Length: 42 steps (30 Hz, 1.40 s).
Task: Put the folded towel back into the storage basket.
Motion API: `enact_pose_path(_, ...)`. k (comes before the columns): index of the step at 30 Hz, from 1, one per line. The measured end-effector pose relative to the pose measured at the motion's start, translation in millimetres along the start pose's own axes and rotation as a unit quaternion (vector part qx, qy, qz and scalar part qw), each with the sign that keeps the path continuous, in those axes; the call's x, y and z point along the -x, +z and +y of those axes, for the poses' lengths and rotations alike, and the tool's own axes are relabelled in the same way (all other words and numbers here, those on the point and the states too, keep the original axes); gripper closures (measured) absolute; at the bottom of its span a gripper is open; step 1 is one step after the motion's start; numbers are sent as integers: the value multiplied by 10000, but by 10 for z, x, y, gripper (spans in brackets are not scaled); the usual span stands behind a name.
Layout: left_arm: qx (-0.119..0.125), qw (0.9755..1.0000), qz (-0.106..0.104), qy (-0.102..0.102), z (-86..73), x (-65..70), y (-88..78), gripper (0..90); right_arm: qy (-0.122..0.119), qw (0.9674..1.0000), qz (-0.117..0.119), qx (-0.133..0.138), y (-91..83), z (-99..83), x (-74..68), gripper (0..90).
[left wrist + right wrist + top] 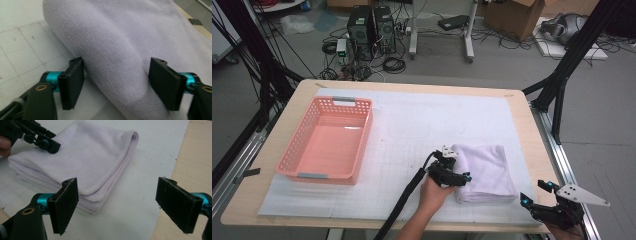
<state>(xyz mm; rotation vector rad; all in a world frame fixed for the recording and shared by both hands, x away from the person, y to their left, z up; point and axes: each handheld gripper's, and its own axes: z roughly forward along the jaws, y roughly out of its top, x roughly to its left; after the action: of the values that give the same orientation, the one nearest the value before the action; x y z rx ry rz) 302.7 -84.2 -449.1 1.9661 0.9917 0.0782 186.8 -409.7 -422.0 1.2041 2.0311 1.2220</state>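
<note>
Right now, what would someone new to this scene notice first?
A folded white towel lies on the table's near right part, and the left gripper has its jaws around the towel's rolled fold. An empty pink basket sits at the table's left. The right gripper waits open at the near right corner.

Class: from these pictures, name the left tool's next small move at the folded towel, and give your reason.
Probably close the left tool further on the folded white towel. Its jaws straddle the rolled fold edge, one pad against the cloth, but the grip looks loose. The right tool waits open near the towel's corner.
</note>
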Motion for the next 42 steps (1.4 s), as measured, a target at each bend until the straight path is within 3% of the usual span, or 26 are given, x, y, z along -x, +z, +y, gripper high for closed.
enact_pose_path(4, 152, 9996, -157, -159, -35, 21, 33, 608, -6, 10000, 15, -30, 14, 8, -12, 175)
enact_pose_path(8, 241, 9987, -329, -293, -45, -31, -14, 699, 13, 10000, 17, -11, 6, 6, -9, 175)
enact_pose_path(13, 601, 9965, -539, -235, -95, -103, -144, 711, 33, 10000, -6, 6, -18, -9, 11, 175)
enact_pose_path(17, 822, 9951, -546, -29, -112, -185, -321, 713, 59, 10000, -28, 7, -43, -21, 19, 175)
enact_pose_path(28, 1282, 9905, -380, 315, -178, -464, -814, 714, 32, 10000, 6, 10, -23, -7, -23, 175)
enact_pose_path(42, 1700, 9815, -227, 845, -89, -519, -1276, 717, -16, 10000, 25, -13, 0, 8, -45, 175)
